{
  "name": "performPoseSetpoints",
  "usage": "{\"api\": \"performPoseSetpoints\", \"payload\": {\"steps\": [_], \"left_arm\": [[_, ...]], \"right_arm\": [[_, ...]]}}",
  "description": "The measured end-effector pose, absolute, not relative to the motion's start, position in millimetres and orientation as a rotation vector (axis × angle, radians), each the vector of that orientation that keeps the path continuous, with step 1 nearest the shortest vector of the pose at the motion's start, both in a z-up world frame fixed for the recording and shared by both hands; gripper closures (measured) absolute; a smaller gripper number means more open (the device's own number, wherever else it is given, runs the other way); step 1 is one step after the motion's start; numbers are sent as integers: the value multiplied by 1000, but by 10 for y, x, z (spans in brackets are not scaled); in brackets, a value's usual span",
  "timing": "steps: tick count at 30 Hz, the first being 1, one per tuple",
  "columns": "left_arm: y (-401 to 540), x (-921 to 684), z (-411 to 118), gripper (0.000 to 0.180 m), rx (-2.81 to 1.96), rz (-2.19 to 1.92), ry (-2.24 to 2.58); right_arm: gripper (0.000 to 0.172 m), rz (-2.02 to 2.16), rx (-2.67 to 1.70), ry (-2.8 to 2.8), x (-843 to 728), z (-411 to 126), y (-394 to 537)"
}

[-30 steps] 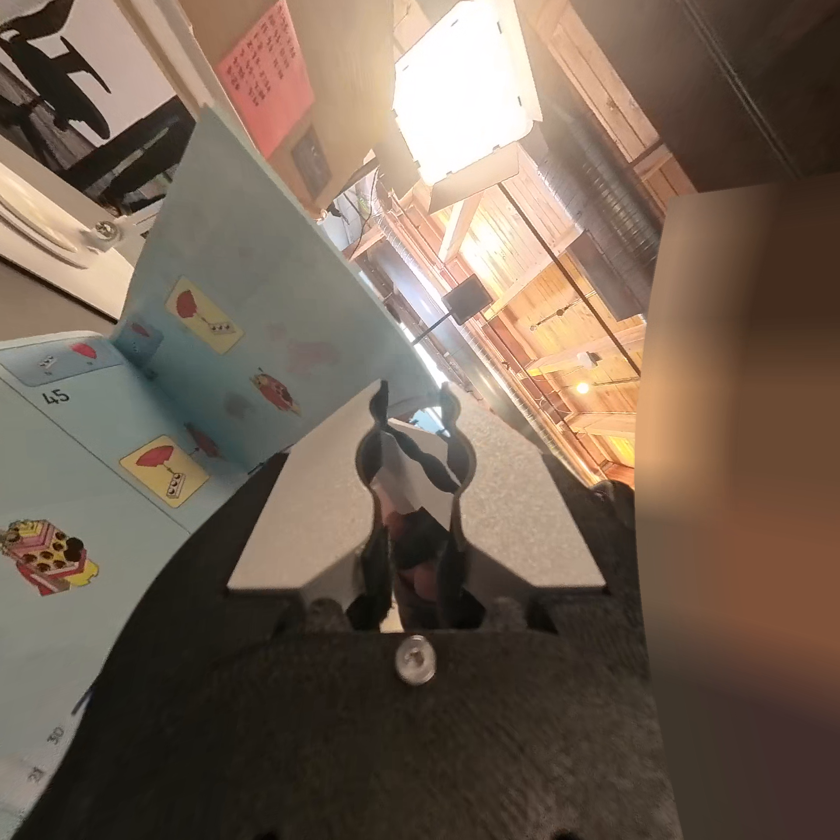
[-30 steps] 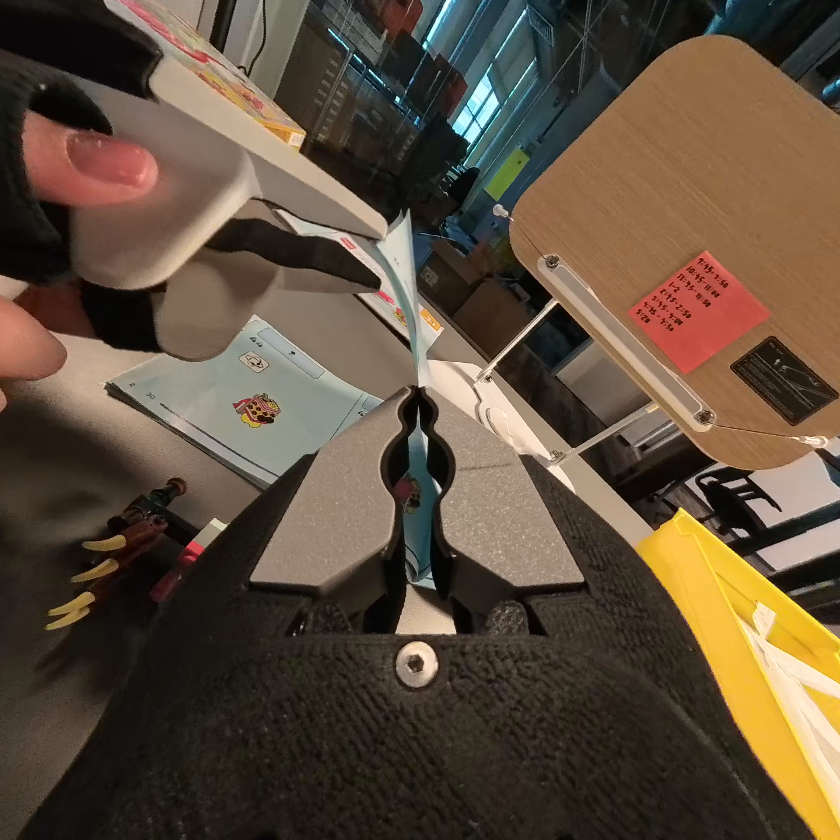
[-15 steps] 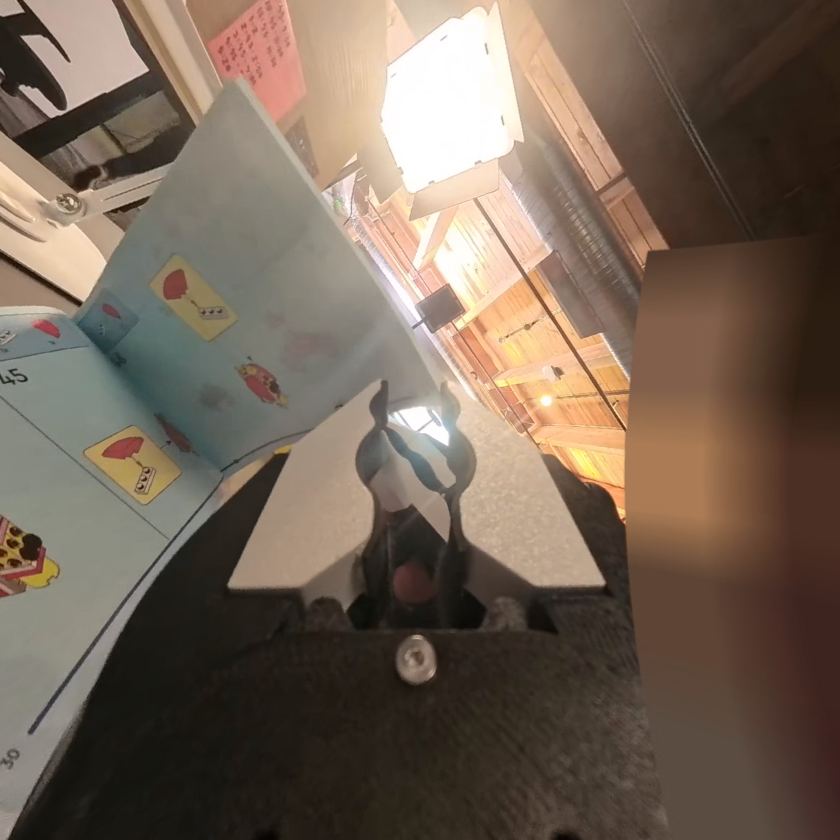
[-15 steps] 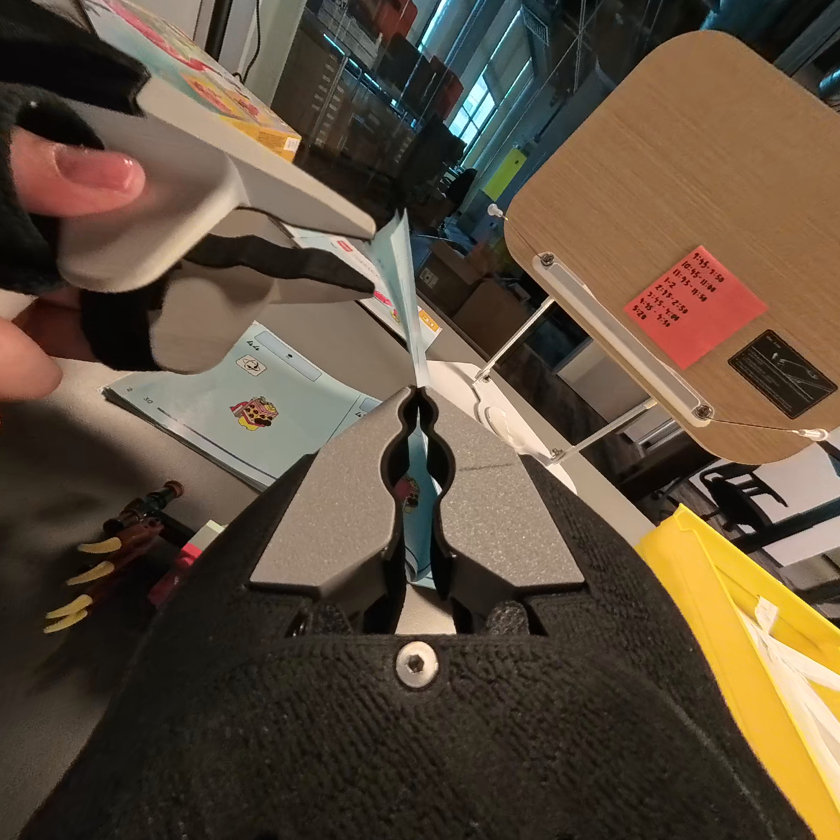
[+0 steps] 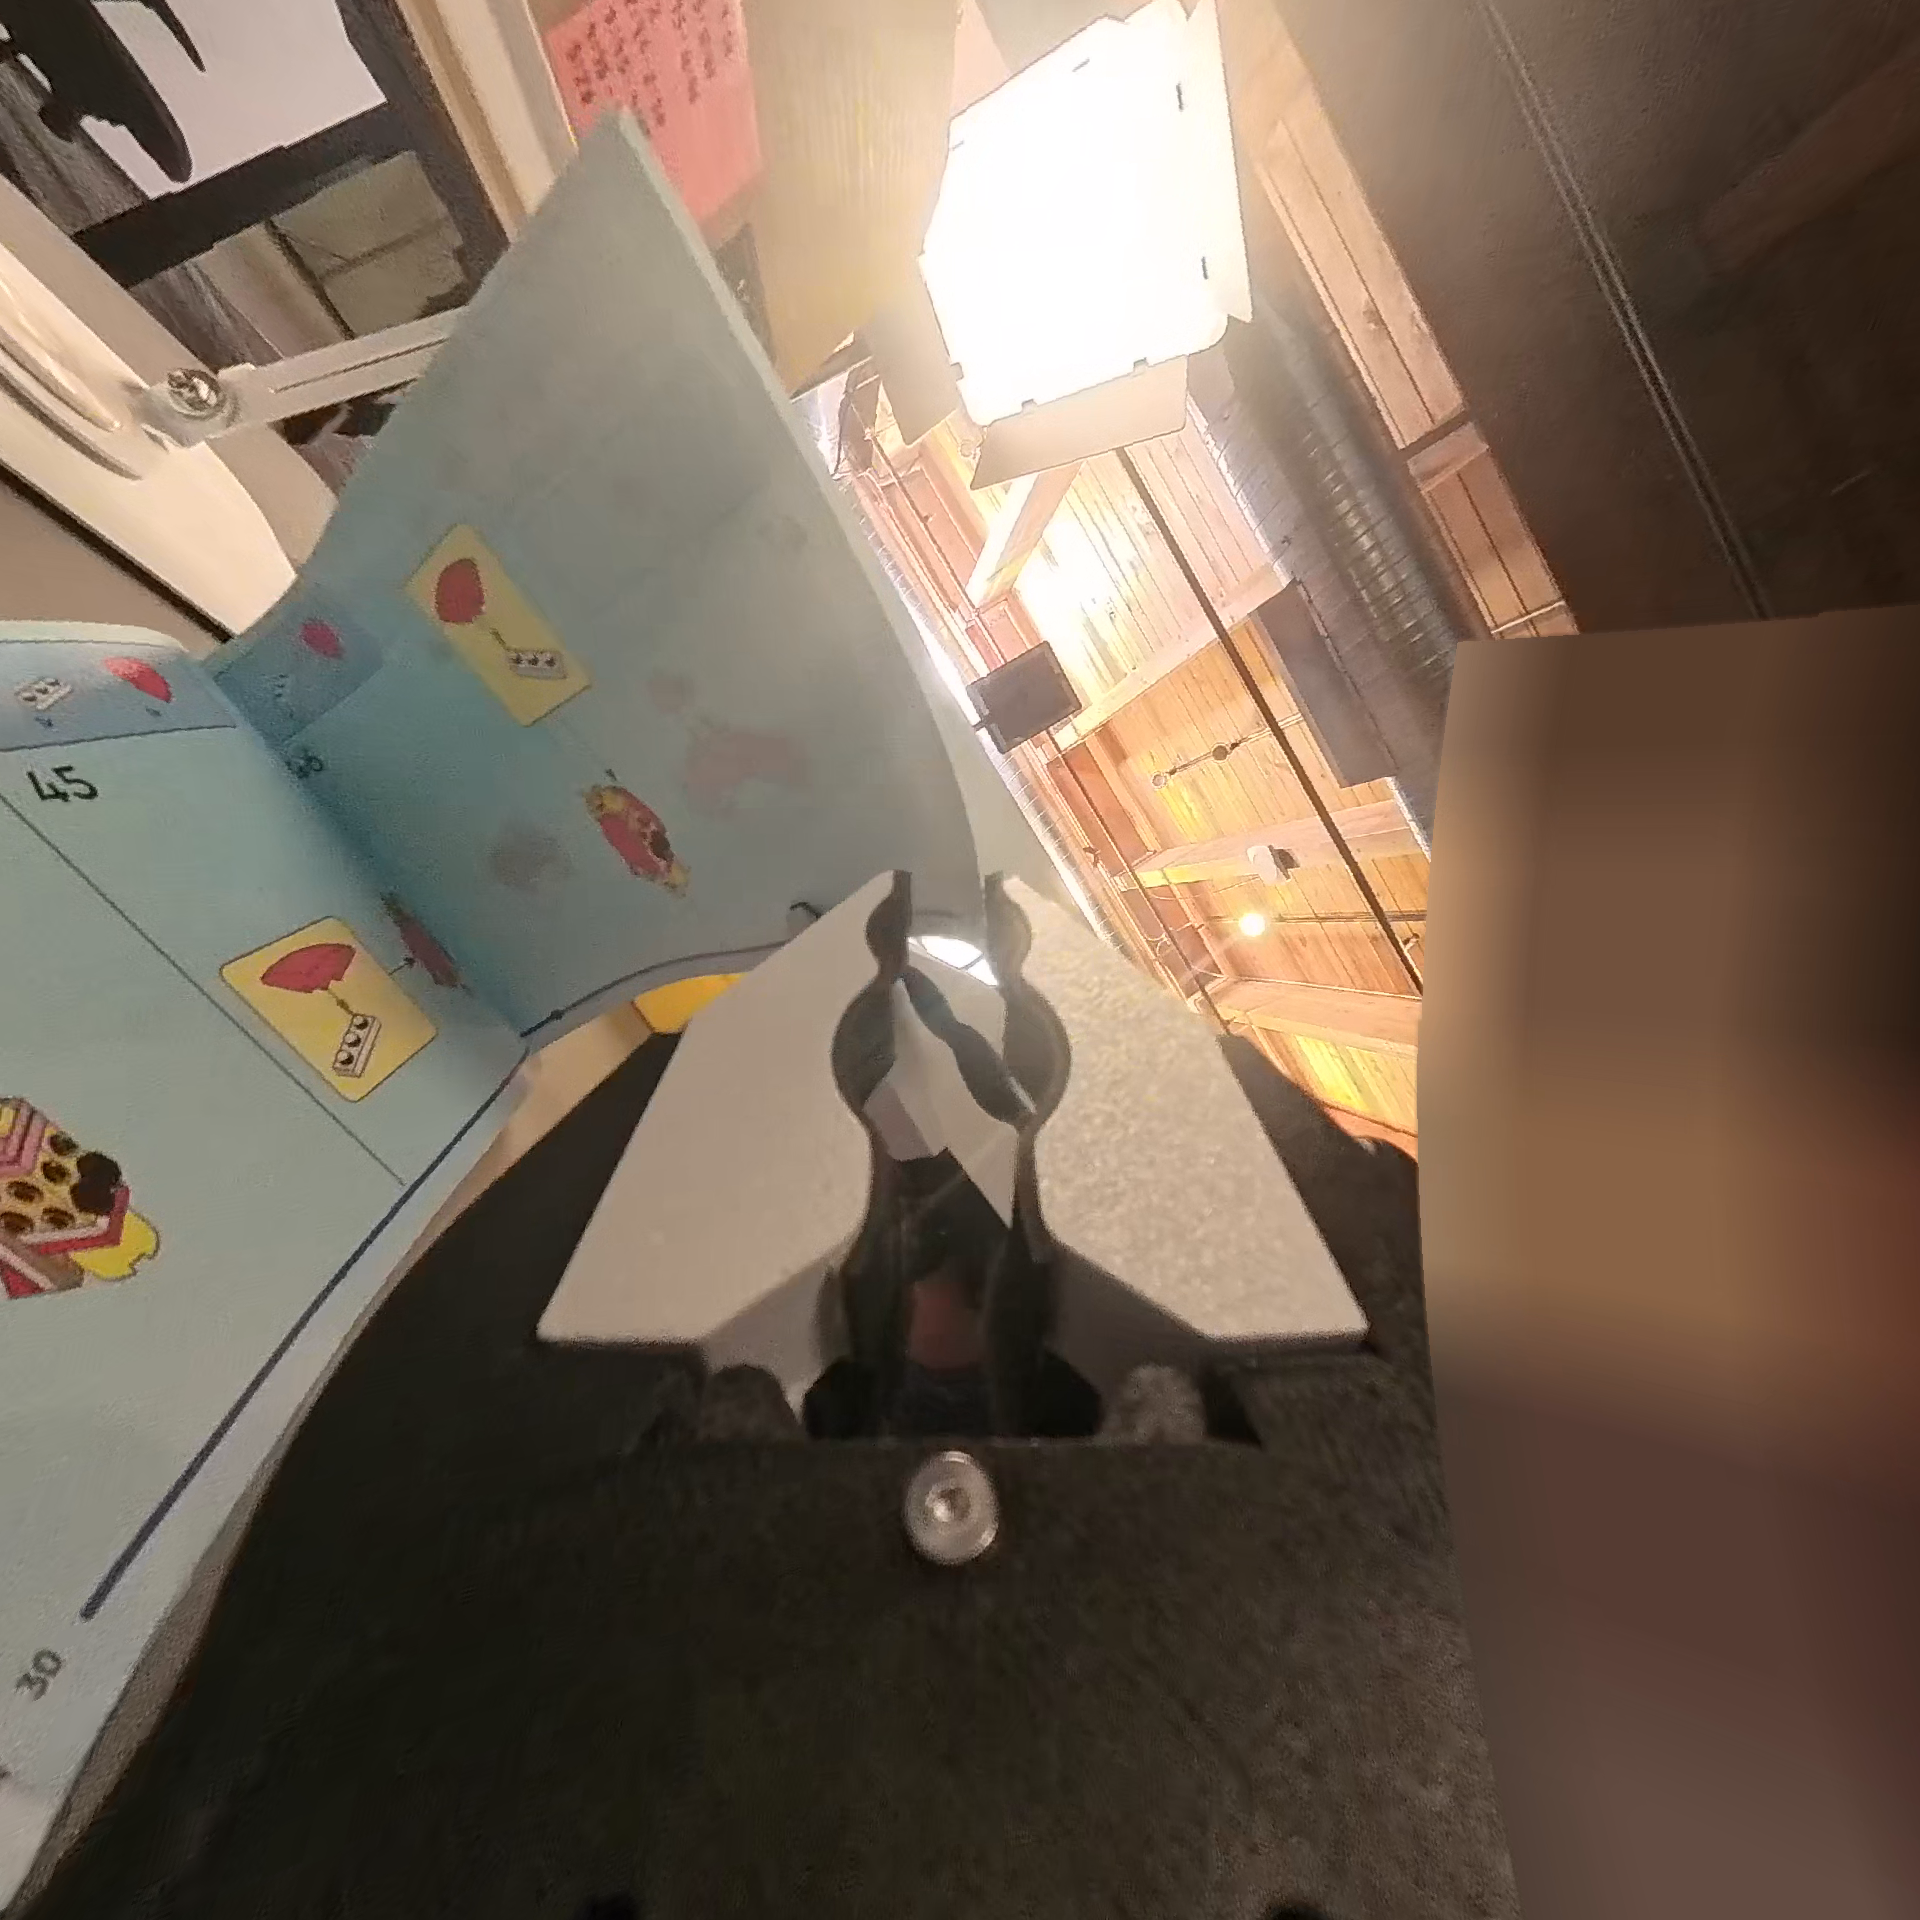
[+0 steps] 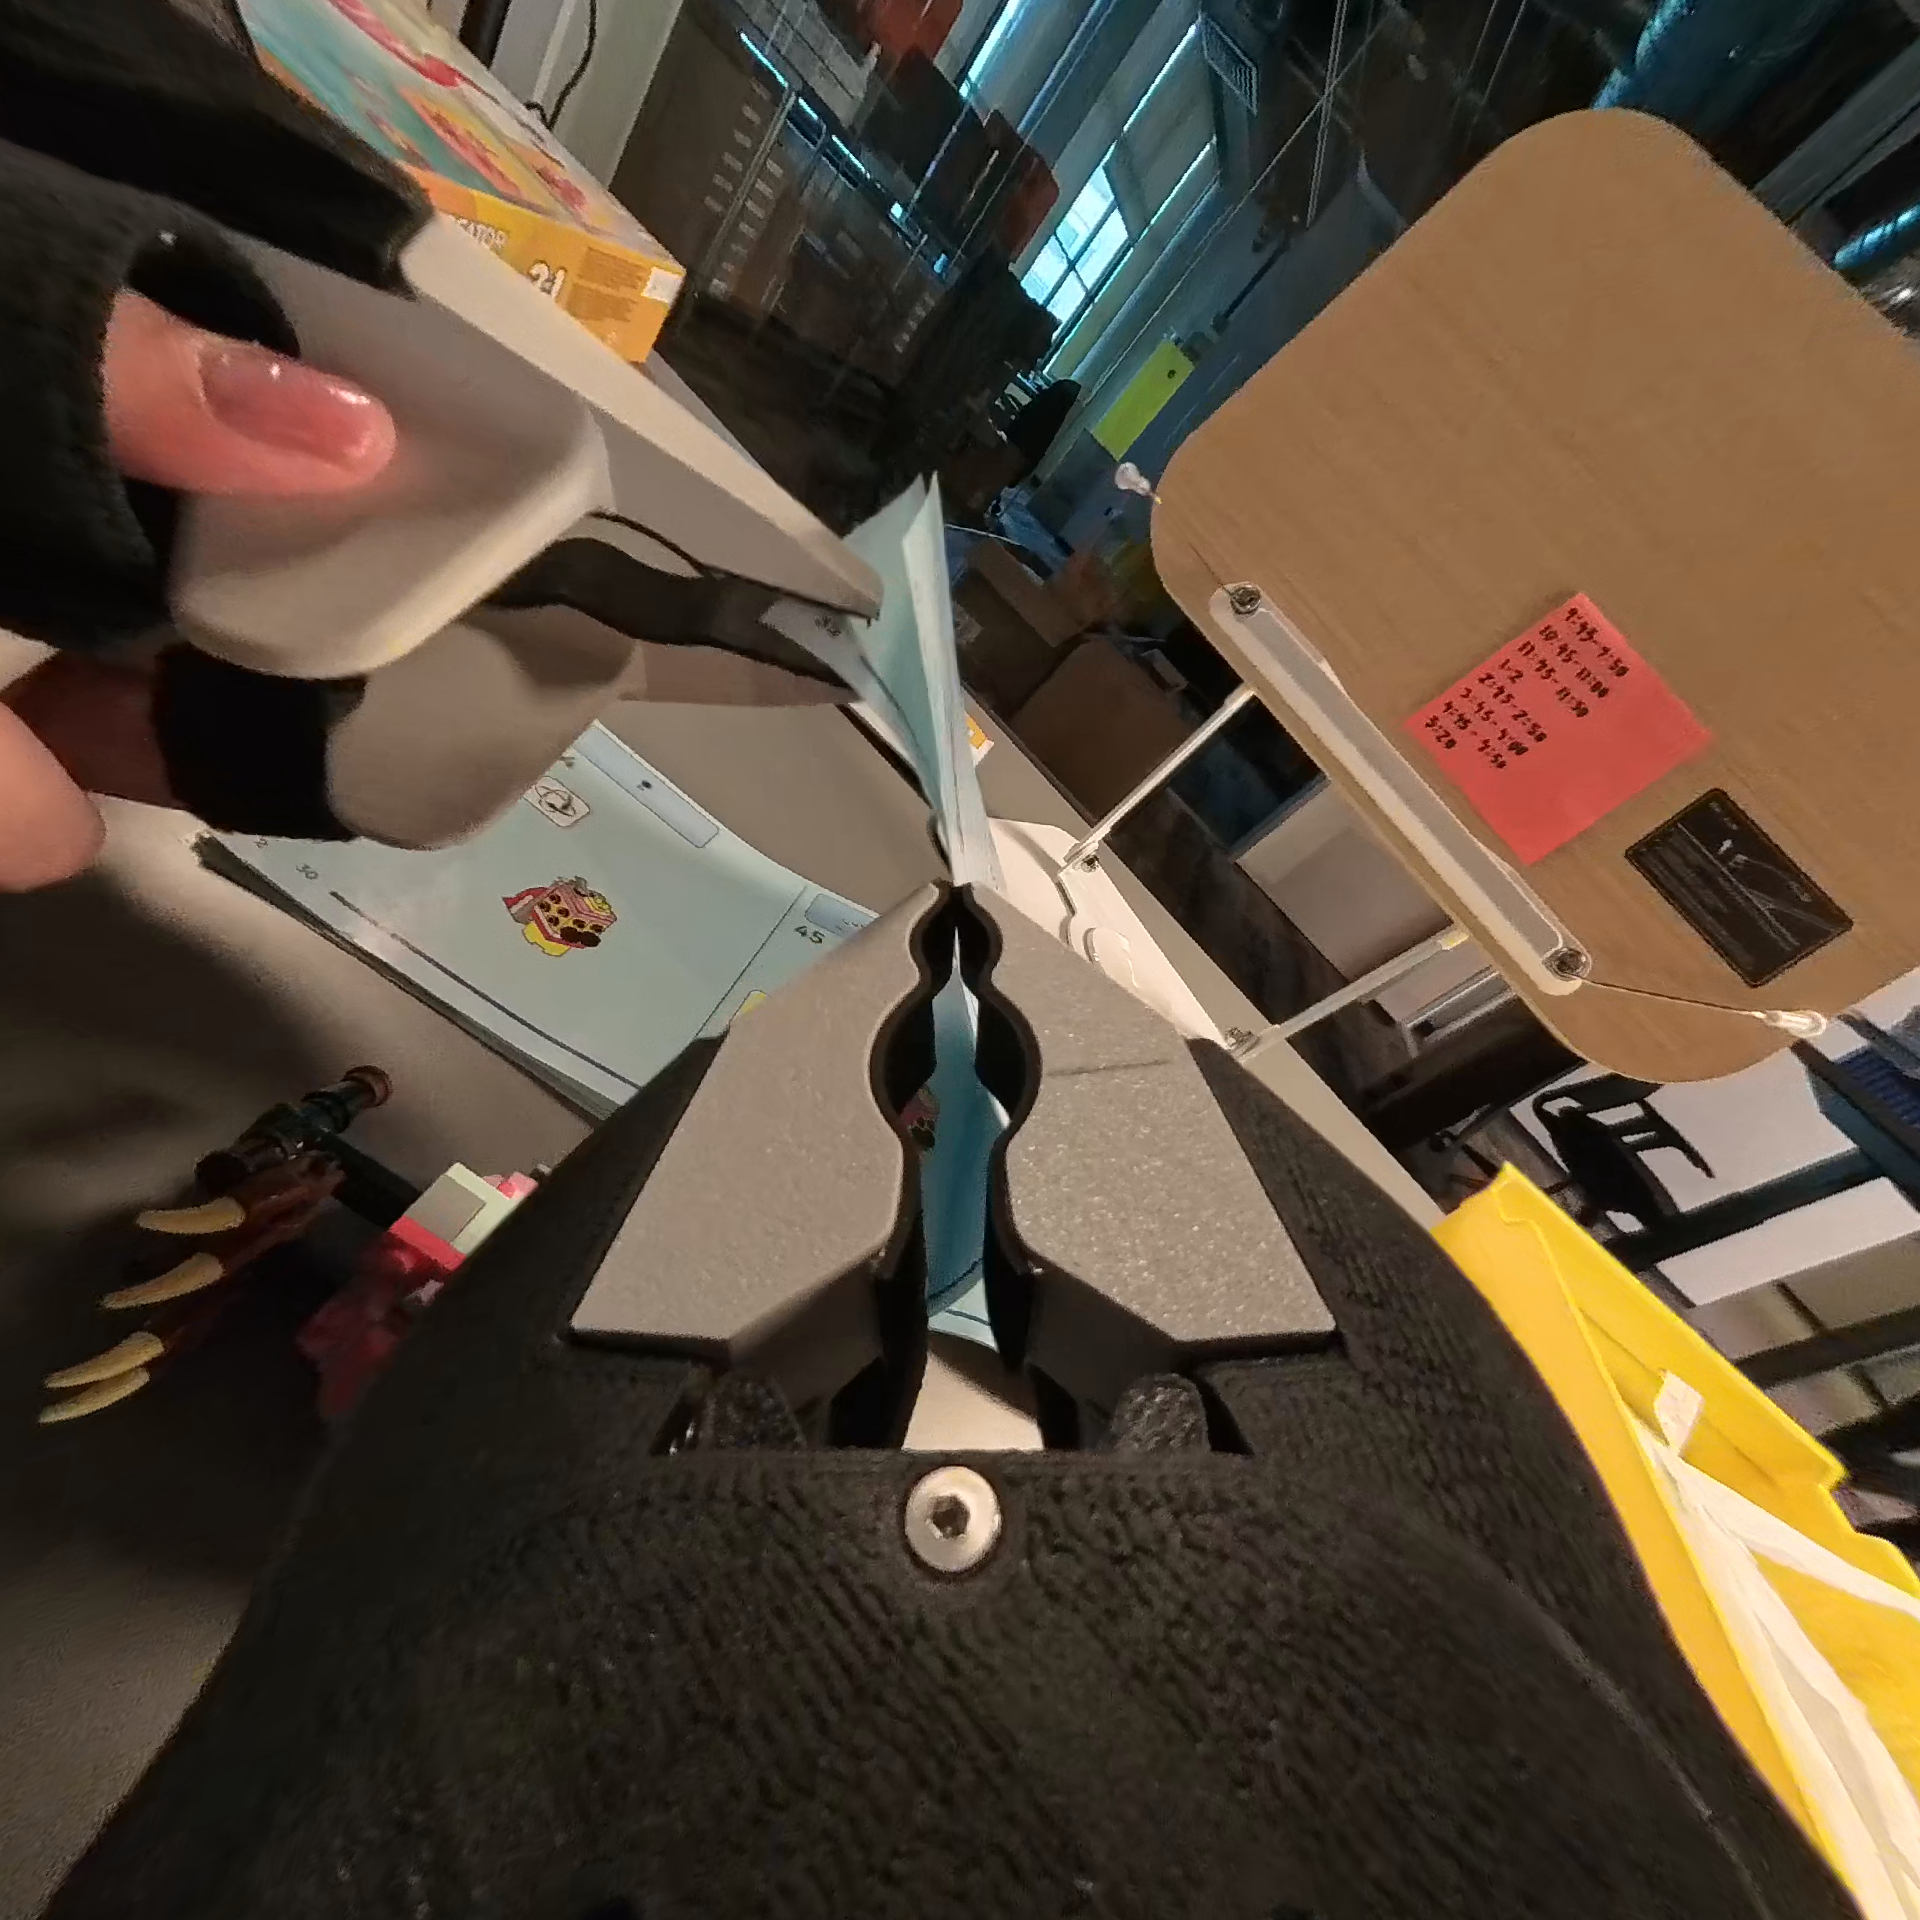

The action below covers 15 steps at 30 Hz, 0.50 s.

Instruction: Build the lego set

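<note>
A light-blue instruction booklet [image 6: 520,883] lies open on the grey table [image 6: 156,1039]. One page [image 6: 930,665] stands up from it. My right gripper [image 6: 958,904] is shut on the lower part of this raised page, which runs up out of its tips. My left gripper [image 6: 847,644], held by a gloved hand, reaches in from the upper left, its fingers around the page's top corner. In the left wrist view the left gripper [image 5: 948,904] still shows a gap between its tips, with the page [image 5: 623,623] curving in between them, so it is open.
A yellow bin [image 6: 1558,1351] stands at the right. A wooden board [image 6: 1507,468] with a pink note hangs on a white stand [image 6: 1101,935]. Toy brick parts with pale claws [image 6: 187,1278] and pink bricks [image 6: 416,1257] lie at the left. A bright lamp [image 5: 1081,208] hangs overhead. My hands' fingertips stand some 5 cm from each other.
My left gripper has moved onto the raised page's top corner and its jaws have narrowed around it. My right gripper has kept its hold on the page.
</note>
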<state>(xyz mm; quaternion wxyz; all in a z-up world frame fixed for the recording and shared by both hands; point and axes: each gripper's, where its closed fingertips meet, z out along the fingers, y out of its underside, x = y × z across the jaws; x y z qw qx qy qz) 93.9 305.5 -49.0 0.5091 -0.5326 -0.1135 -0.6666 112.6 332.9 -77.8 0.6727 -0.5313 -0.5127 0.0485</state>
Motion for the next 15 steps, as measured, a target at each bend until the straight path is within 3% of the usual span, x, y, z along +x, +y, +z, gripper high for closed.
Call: {"api": "performPoseSetpoints", "payload": {"steps": [6, 10, 15], "left_arm": [[3101, 948, -593, 180, -1355, -1552, -294], [3139, 992, -666, 180, -1425, -1499, -287], [3154, 1035, -671, 180, -1479, -1422, -241]], "right_arm": [[172, 133, -1174, -1141, 1113, -748, 3305], [138, 259, -1136, -1121, 1103, -662, 3222], [125, 353, -1124, -1071, 1160, -579, 3220]]}}
